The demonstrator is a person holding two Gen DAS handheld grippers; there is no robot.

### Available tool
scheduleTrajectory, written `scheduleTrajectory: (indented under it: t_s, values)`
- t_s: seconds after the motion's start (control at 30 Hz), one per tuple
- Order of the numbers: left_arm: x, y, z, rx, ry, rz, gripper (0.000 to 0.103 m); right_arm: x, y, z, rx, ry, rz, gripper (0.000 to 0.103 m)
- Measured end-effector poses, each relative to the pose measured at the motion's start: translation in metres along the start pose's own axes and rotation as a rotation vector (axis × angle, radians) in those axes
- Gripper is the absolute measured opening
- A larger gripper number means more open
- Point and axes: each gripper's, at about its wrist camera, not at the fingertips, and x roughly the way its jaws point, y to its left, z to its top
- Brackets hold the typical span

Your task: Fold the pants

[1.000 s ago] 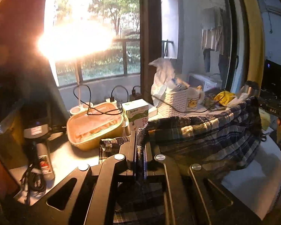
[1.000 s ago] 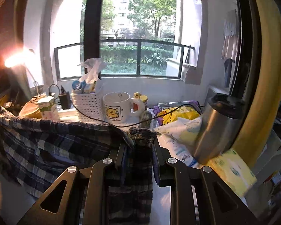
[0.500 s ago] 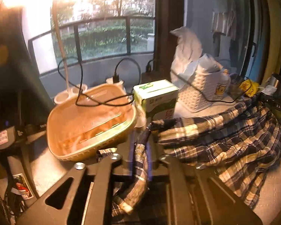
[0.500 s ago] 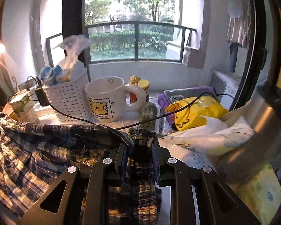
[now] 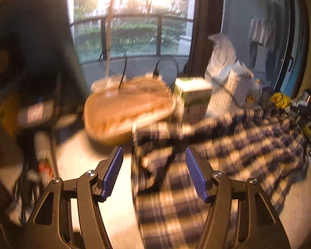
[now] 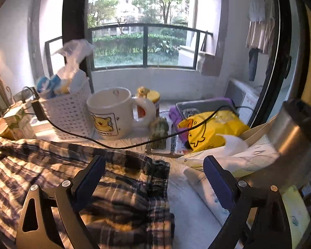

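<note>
Plaid pants (image 6: 118,191) lie spread on surface (image 6: 192,211), between and under both finger pairs. Left gripper (image 5: 154,171) fingers opening, cloth released. Right gripper (image 6: 153,178) fingers opening wide, gripping nothing; likely fold just laid down.

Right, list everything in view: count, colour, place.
pants: one, dark plaid, laid on the table, under both grippers
table: one, pale
mug: one, white, bear print, behind pants
basket: one, white, left of mug
carton: one, green-white, left of basket
tub: one, tan, far left
cable: one, black, past the pants' far edge
bag: one, yellow, right of mug
flask: one, steel, far right
left gripper: jaws opening, pants between
right gripper: jaws opening, pants between
</note>
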Motion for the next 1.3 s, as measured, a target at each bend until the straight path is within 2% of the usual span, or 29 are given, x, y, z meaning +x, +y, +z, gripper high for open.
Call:
scheduleTrajectory:
  t_s: [0.07,0.17,0.33,0.47,0.53,0.7,0.73,0.83,0.87,0.9,0.93,0.97,1.13,1.3]
  values:
    - [-0.005,0.005,-0.019,-0.033,0.044,-0.008,0.063,-0.013,-0.001,-0.003,0.003,-0.01,-0.001,0.096]
    - [-0.011,0.009,-0.045,-0.086,0.099,-0.024,0.072,-0.031,-0.004,-0.014,0.025,-0.003,0.008,0.096]
    - [-0.021,0.006,-0.079,-0.141,0.15,-0.056,0.073,-0.052,-0.015,-0.049,0.076,0.048,0.018,0.096]
    - [-0.02,-0.004,-0.093,-0.125,0.197,-0.066,0.073,-0.058,-0.027,-0.081,0.155,0.111,0.056,0.096]
    - [-0.014,-0.009,-0.096,-0.101,0.221,-0.045,0.073,-0.061,-0.03,-0.096,0.192,0.132,0.081,0.096]
    - [-0.01,-0.021,-0.097,-0.03,0.202,0.006,0.072,-0.054,-0.03,-0.112,0.279,0.167,0.169,0.096]
    - [-0.009,-0.022,-0.096,-0.021,0.198,0.012,0.071,-0.052,-0.028,-0.113,0.289,0.17,0.186,0.096]
    - [-0.009,-0.026,-0.095,0.008,0.188,0.022,0.038,-0.038,-0.02,-0.113,0.327,0.174,0.243,0.096]
    - [-0.01,-0.026,-0.094,-0.003,0.192,-0.002,0.021,-0.034,-0.018,-0.111,0.335,0.186,0.252,0.095]
    - [-0.01,-0.026,-0.093,-0.013,0.199,-0.019,0.012,-0.032,-0.012,-0.109,0.32,0.185,0.24,0.077]
    - [-0.011,-0.028,-0.093,-0.013,0.202,-0.025,0.011,-0.029,-0.006,-0.107,0.302,0.199,0.242,0.061]
    - [-0.012,-0.03,-0.093,-0.004,0.202,-0.018,0.009,-0.026,-0.003,-0.107,0.297,0.212,0.246,0.029]
    - [-0.031,-0.032,-0.095,-0.033,0.199,-0.024,0.006,-0.039,0.012,-0.104,0.188,0.202,0.213,0.025]
    - [-0.068,-0.035,-0.095,-0.026,0.174,-0.047,0.006,-0.085,0.009,-0.095,0.113,0.149,0.187,0.025]
